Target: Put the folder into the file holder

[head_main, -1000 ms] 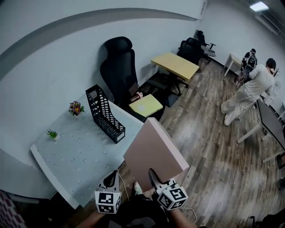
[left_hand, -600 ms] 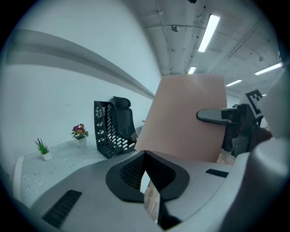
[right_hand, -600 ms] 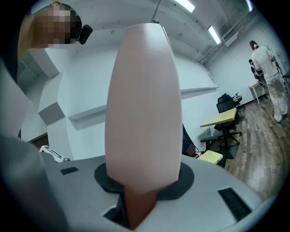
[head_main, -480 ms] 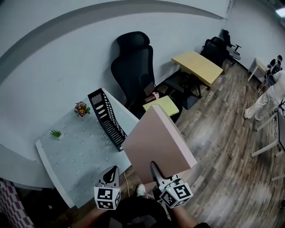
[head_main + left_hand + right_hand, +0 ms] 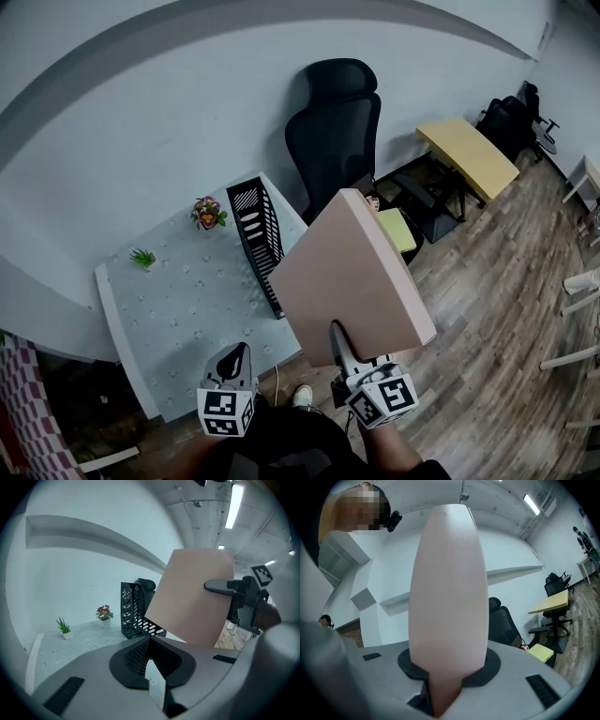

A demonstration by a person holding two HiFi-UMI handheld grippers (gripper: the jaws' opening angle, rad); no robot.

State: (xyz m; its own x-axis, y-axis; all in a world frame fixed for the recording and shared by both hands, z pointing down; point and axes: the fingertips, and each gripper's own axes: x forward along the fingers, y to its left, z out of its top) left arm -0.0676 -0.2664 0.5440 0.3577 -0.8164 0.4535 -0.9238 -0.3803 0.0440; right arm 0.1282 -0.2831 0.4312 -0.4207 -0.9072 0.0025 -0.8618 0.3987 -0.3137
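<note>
Folder [image 5: 352, 272] clamped in right hand-held gripper [image 5: 337, 334], apart from file holder [image 5: 257, 230]; left hand-held gripper [image 5: 234, 351] jaws together.

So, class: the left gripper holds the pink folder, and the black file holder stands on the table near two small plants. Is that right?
Not quite: the right gripper holds the pink folder, as the right gripper view shows; the left gripper holds nothing. The rest stands.

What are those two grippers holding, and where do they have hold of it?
The right gripper clamps the pink folder at its near edge. The left gripper holds nothing.
</note>
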